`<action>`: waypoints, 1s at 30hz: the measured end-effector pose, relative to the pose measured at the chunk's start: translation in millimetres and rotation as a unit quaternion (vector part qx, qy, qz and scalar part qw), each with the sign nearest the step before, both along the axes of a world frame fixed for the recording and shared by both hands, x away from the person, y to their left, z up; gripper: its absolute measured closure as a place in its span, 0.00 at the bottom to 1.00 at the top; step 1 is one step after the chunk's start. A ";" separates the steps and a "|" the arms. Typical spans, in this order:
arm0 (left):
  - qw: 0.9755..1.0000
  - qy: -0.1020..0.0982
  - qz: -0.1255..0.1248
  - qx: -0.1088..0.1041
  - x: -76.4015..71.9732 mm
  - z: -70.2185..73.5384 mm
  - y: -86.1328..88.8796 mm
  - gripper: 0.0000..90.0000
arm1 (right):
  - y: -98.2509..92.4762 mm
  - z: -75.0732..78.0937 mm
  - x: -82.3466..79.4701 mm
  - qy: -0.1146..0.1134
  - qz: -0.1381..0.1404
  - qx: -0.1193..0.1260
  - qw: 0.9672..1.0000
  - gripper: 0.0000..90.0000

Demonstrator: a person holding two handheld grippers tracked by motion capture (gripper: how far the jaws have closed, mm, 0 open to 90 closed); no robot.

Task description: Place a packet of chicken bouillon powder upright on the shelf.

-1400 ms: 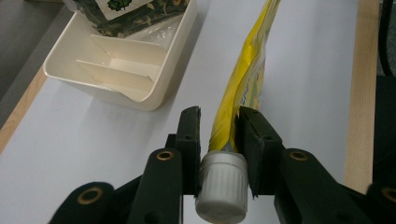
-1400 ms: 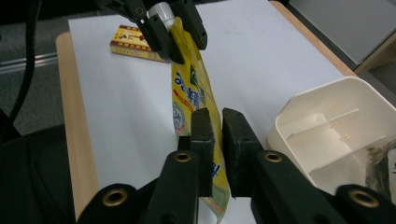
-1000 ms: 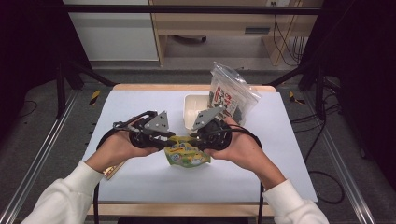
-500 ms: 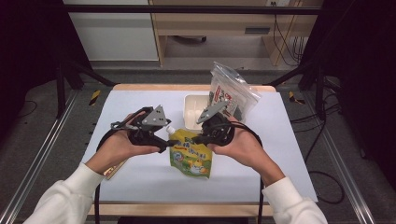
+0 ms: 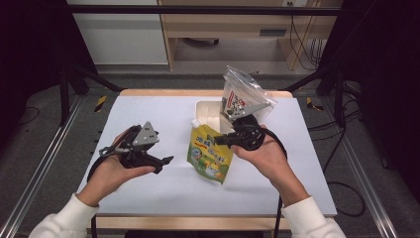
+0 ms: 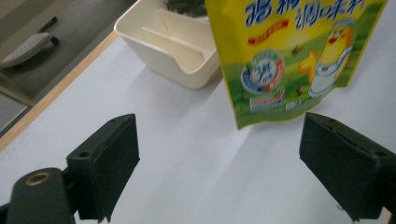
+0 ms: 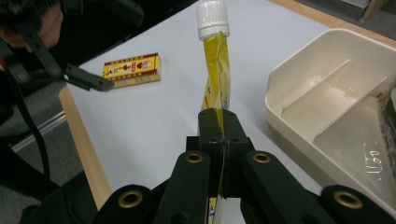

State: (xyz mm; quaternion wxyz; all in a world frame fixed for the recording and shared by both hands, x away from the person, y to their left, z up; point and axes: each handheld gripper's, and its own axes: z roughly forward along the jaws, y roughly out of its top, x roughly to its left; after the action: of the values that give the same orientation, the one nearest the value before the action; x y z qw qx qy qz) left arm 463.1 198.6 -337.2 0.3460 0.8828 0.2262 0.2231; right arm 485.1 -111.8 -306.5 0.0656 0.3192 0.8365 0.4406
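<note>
A yellow-green spouted pouch (image 5: 209,153) with a white cap (image 7: 213,17) hangs over the middle of the white table, tilted with its cap toward the tray. My right gripper (image 5: 222,141) is shut on the pouch's right edge; in the right gripper view both jaws clamp the thin pouch (image 7: 215,84) edge-on. My left gripper (image 5: 166,161) sits to the pouch's left, apart from it, its jaws having just been opening and holding nothing. In the left gripper view the wide-apart pads (image 6: 105,168) frame bare table, with the pouch (image 6: 289,60) hanging beyond them.
A cream divided tray (image 5: 210,115) stands behind the pouch, with a clear zip bag (image 5: 242,96) of dark items leaning in it. A small yellow-red box (image 7: 132,70) lies near the table's front left edge. The wooden table edge (image 6: 56,91) runs along the back.
The left gripper let go of the pouch, opened and moved left and down away from it. The right gripper lifted the pouch so it hangs upright, shifting slightly right.
</note>
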 end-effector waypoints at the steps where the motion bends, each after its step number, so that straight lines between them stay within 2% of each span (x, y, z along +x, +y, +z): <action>1: 1.000 0.002 0.005 -0.003 -1.3 -3.5 2.4 0.13 | -0.7 1.3 -0.5 0.001 -0.007 0.003 1.000 1.00; 4: 1.000 0.005 0.018 -0.005 -5.8 -13.3 8.7 0.13 | -2.7 5.3 -1.8 0.004 -0.021 0.018 1.000 1.00; 6: 0.999 0.006 0.031 -0.019 -10.3 -21.4 12.2 0.13 | -4.6 8.2 -2.4 0.005 -0.031 0.034 0.999 1.00; 12: 0.998 0.010 0.059 -0.012 -19.9 -50.1 18.4 0.11 | -11.7 18.1 -3.3 0.001 -0.063 0.064 0.996 1.00; 18: 0.997 0.014 0.077 -0.011 -21.8 -68.4 27.8 0.10 | -18.6 30.4 -3.1 -0.011 -0.086 0.083 0.993 1.00; 23: 0.995 0.016 0.099 -0.028 -25.4 -81.5 38.8 0.10 | -25.5 40.5 -0.8 -0.020 -0.105 0.100 0.989 1.00; 26: 0.992 0.018 0.114 -0.045 -27.0 -88.0 46.0 0.10 | -27.9 44.8 1.8 -0.024 -0.114 0.107 0.987 1.00; 28: 0.992 0.017 0.121 -0.046 -28.0 -89.5 50.6 0.10 | -28.7 47.3 3.3 -0.026 -0.121 0.109 0.986 1.00; 30: 0.990 0.011 0.132 -0.057 -29.6 -91.6 54.4 0.10 | -29.5 49.8 4.6 -0.028 -0.126 0.114 0.985 1.00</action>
State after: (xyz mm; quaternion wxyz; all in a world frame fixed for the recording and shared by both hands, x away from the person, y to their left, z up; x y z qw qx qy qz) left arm 433.5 253.0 -428.8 0.3603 0.8265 0.3571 0.2440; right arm 489.7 -141.3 -256.7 0.1069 0.4151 0.7319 0.5297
